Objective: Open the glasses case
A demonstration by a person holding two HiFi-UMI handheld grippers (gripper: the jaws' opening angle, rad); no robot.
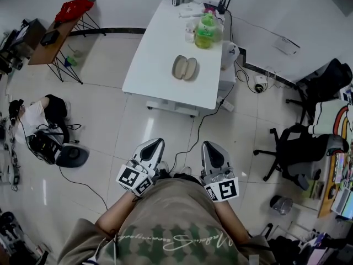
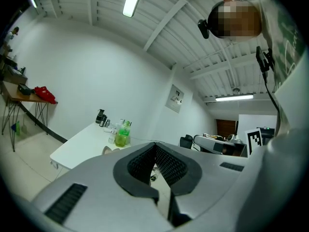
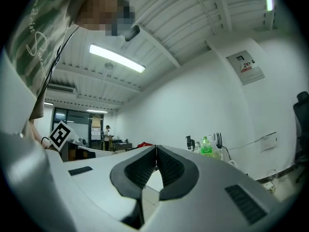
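The glasses case lies open on the white table, its two beige halves spread side by side, far ahead of me. My left gripper and right gripper are held close to my body over the floor, well short of the table, both shut with nothing between the jaws. In the left gripper view the jaws meet at the tips and the table shows beyond them, with a sliver of the case. The right gripper is likewise shut and empty.
A green bottle, small jars and dark cups stand at the table's far end. A wooden side table with a red cloth is at the left, office chairs at the right, cables on the tiled floor.
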